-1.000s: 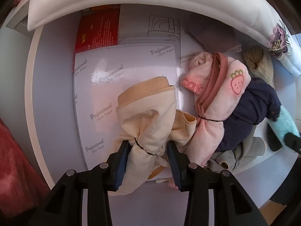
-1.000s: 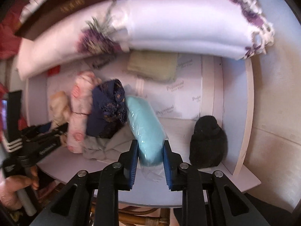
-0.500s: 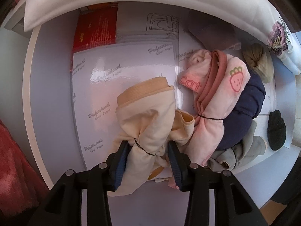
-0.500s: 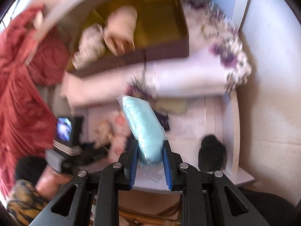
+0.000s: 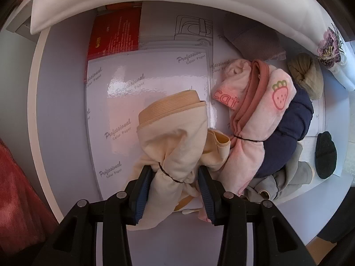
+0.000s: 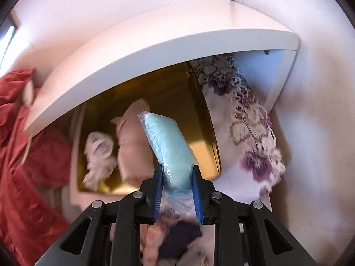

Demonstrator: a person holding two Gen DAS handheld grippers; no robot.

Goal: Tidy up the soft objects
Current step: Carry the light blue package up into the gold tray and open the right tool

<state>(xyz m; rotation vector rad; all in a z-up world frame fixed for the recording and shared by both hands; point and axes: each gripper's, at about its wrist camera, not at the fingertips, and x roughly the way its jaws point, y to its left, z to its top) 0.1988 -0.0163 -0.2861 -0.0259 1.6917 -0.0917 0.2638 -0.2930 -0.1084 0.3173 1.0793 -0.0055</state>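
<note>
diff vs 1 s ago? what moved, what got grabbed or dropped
The right gripper, shut on the plastic-wrapped light blue bundle throughout, lifted it off the desk pile and swung up toward the gold-lined box, where two pale bundles already lie. The bundle is gone from the left wrist view. Nothing newly grabbed or released. Unchanged: the left gripper still clamps the cream bundle over the glossy paper; the pink strawberry bundle has not shifted.

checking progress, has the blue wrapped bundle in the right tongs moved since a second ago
Yes. The blue bundle went up from the lower shelf, beside the black bundle, to the gold box.

left claw (image 5: 175, 184) points straight down, pads pressed in; right claw (image 6: 177, 190) clamped
</note>
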